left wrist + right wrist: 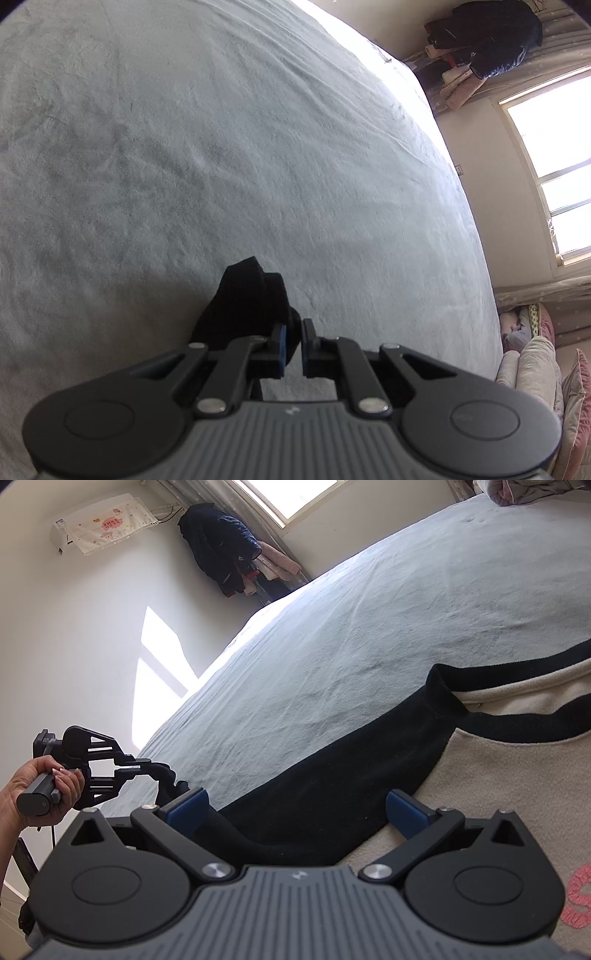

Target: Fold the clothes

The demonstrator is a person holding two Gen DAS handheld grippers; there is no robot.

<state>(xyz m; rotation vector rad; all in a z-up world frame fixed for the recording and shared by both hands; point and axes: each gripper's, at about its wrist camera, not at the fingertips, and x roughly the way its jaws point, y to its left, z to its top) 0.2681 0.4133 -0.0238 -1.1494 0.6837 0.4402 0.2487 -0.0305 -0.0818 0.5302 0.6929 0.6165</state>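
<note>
Black linkage arms and ribbed grey housing fill the bottom of both wrist views. My left gripper (291,345) has its blue-padded fingers drawn nearly together, pinching the end of a black fleece sleeve (245,310); the cloth bunches up just beyond the fingertips, above the pale blue-grey bedsheet (221,147).

My right gripper (295,806) stands spread wide and holds nothing. It hovers over the garment itself, a cream fleece sweatshirt with black sleeves and black trim (498,775), which lies on the bedsheet (369,620) with the body to the right of the tool and the sleeve running left.

Governing relation: the sleeve's long axis runs from the shoulder, just ahead of the right gripper, out toward the left gripper (147,768). The left hand (44,790) is therefore the one placed to carry the cuff across the body; I judge that fold to be the step in hand.

Only the right view shows the sweatshirt body, pink lettering (576,897) and the person's hand. Only the left view shows the pinch itself.
</note>
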